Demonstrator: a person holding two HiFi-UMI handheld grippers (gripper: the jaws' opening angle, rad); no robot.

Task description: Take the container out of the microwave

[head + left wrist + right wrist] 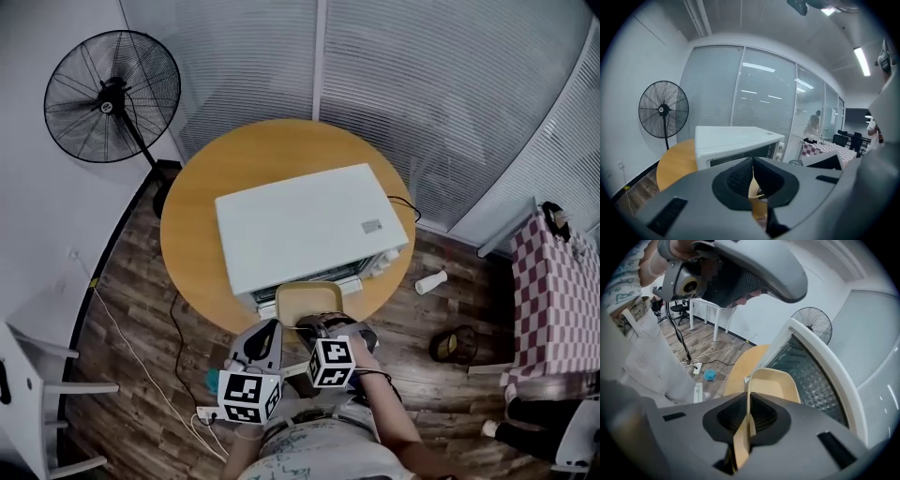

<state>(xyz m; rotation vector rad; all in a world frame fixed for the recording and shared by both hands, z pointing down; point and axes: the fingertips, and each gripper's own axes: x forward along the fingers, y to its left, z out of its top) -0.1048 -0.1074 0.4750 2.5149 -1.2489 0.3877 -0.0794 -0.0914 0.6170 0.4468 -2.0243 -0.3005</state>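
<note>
Right gripper [747,420]: jaws clamped on the container's [774,383] near rim.
Left gripper [753,176]: jaws together, empty.
Container: at the microwave's [309,225] open near side, on the desk [192,216].

Item, round table [192,220]: on it we list the microwave [305,225], with the container [307,298] at its front opening, on the side nearest us. The container's near rim sits between the jaws of the right gripper [317,323] [747,420], and the left gripper [272,328] [753,180] lies just beside it, to the left. Floor items: the fan [112,84] behind and left of the table, the power strip [208,412] in front of it, the checked table [553,300] well apart at the right.
</note>
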